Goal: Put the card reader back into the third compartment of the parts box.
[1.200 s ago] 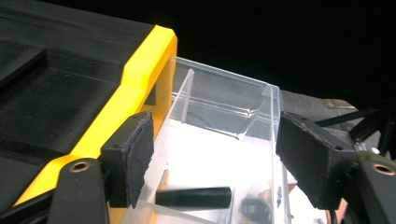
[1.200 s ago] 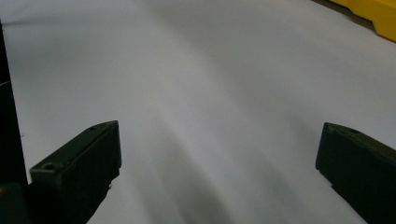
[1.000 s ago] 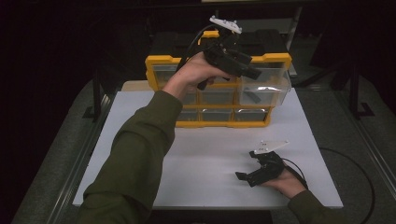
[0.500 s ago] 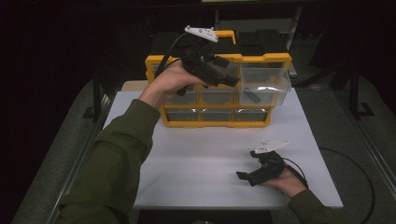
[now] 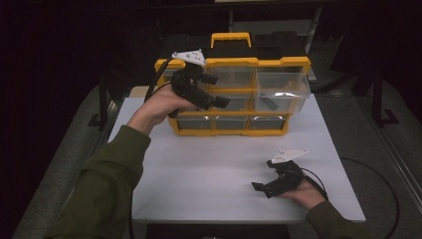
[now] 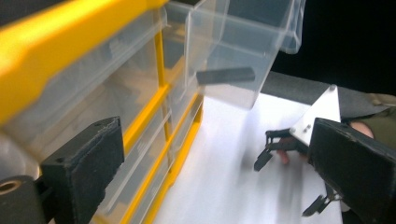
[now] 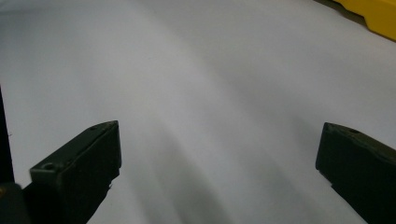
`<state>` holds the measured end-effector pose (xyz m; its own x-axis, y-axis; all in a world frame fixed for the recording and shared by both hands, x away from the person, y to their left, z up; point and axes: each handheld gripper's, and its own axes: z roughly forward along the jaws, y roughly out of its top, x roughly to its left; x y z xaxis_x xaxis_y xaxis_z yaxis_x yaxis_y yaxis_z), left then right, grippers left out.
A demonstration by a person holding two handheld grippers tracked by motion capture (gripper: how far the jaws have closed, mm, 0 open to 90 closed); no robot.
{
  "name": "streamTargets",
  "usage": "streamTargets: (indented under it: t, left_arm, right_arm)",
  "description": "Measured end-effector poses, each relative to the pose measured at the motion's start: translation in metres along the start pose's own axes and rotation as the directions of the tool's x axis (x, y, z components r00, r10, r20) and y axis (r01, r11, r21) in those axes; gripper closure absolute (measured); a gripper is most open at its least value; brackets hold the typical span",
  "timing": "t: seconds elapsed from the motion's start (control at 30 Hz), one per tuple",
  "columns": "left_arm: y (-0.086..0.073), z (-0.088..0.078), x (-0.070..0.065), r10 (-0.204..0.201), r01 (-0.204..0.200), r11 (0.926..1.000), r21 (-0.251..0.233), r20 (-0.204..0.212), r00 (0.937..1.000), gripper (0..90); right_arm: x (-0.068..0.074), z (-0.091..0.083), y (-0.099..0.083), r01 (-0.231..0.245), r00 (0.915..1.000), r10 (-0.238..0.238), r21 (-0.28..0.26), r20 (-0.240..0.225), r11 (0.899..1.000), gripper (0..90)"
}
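Note:
A yellow drawer cabinet (image 5: pixel 234 63) with clear drawers stands at the back of the white table sheet. Its upper right drawer (image 5: pixel 281 92) is pulled out, and a small black piece (image 5: pixel 269 103) lies inside. My left gripper (image 5: pixel 219 90) hovers in front of the cabinet's upper left drawers; its jaws have just been opening, stand open and hold nothing. In the left gripper view the jaws (image 6: pixel 219 172) frame the cabinet front (image 6: pixel 70 37), with the pulled-out drawer (image 6: pixel 243 56) and black piece (image 6: pixel 225 75) beyond. My right gripper (image 5: pixel 263 175) rests open on the sheet at the front right, with bare sheet between its jaws (image 7: pixel 219 172).
The white sheet (image 5: pixel 214 164) covers the table between the cabinet and the front edge. A black cable (image 5: pixel 383 199) loops beside the table at the right. The cabinet's yellow corner (image 7: pixel 373 11) is at the top right of the right gripper view.
My left hand has moved left and down from above the pulled-out drawer to the cabinet's left drawers, and its jaws have opened. The right gripper has stayed put.

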<state>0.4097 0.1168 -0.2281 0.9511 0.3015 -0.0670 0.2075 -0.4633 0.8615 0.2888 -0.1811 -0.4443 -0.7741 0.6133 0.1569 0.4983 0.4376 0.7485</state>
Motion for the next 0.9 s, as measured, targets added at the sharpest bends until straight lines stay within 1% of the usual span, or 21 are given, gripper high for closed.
streamTargets:
  t: [0.1, 0.2, 0.43, 0.57, 0.7, 0.8, 0.9]
  left_arm:
    - [-0.011, -0.002, -0.004, -0.001, 0.001, 1.0000, -0.004, -0.021, 0.9998, 0.0]
    - [-0.020, -0.006, -0.007, 0.000, 0.000, 1.0000, -0.003, -0.019, 0.9998, 0.0]
    - [-0.039, -0.014, -0.018, -0.001, 0.001, 0.9997, -0.022, -0.019, 0.9998, 0.0]
    - [-0.051, -0.019, -0.023, -0.001, 0.000, 0.9999, -0.017, -0.028, 0.9996, 0.0]
    - [-0.066, -0.024, -0.025, -0.016, 0.016, 0.9998, -0.014, -0.030, 0.9994, 0.0]
    - [-0.079, -0.027, -0.026, -0.031, 0.031, 0.9993, -0.021, -0.035, 0.9989, 0.0]
    - [-0.092, -0.029, -0.027, -0.034, 0.033, 0.9993, -0.019, -0.050, 0.9982, 0.0]
  right_arm:
    - [0.000, 0.000, 0.000, -0.004, 1.0000, 0.004, -0.003, 0.002, 1.000, 0.0]
    - [0.000, 0.000, 0.000, -0.004, 1.0000, 0.004, -0.003, 0.004, 1.000, 0.0]
    - [0.001, -0.001, 0.000, -0.004, 1.0000, 0.004, -0.002, 0.006, 1.000, 0.0]
    - [0.001, -0.001, 0.000, -0.004, 1.0000, 0.004, -0.002, 0.006, 1.000, 0.0]
    - [0.001, -0.001, 0.000, -0.004, 1.0000, 0.004, -0.003, 0.006, 1.000, 0.0]
    - [0.001, -0.001, 0.000, -0.005, 1.0000, 0.006, -0.004, 0.005, 1.000, 0.0]
    - [0.001, -0.001, 0.000, -0.007, 1.0000, 0.007, -0.005, 0.006, 1.000, 0.0]
